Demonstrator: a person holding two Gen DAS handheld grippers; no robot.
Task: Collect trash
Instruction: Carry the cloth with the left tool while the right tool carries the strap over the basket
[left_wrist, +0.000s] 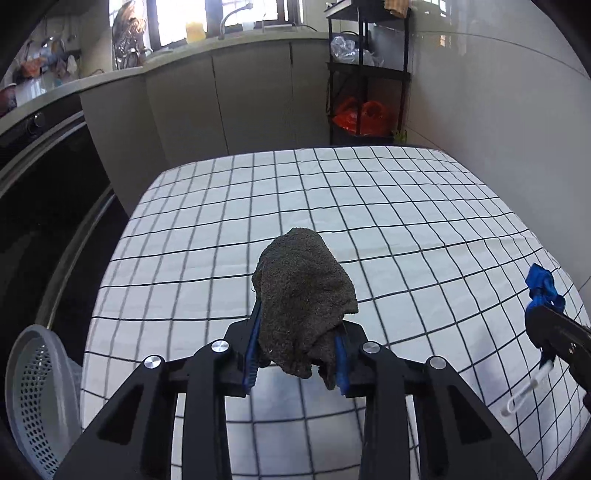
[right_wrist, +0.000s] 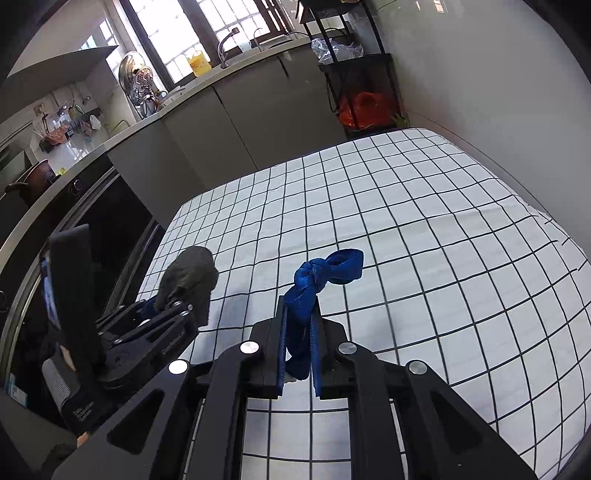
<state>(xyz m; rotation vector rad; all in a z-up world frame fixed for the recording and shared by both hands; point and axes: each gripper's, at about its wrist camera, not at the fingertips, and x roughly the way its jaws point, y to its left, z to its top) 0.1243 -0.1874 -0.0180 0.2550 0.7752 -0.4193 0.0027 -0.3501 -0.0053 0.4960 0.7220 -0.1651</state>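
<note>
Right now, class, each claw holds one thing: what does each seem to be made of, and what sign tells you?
Left claw: the dark grey rag looks like matte terry or knit cloth; its surface is nubbly and it droops in soft folds.
Right claw: the blue strap looks like woven synthetic webbing, perhaps nylon; it is flat, ribbed, slightly shiny, and knotted.

Both tools look alike: the left gripper (left_wrist: 298, 354) and right gripper (right_wrist: 298, 350) have matte black angular plastic linkage arms, round silver pivot screws and ribbed blue finger pads (right_wrist: 281, 354); small pale lettering marks the left one's side.
</note>
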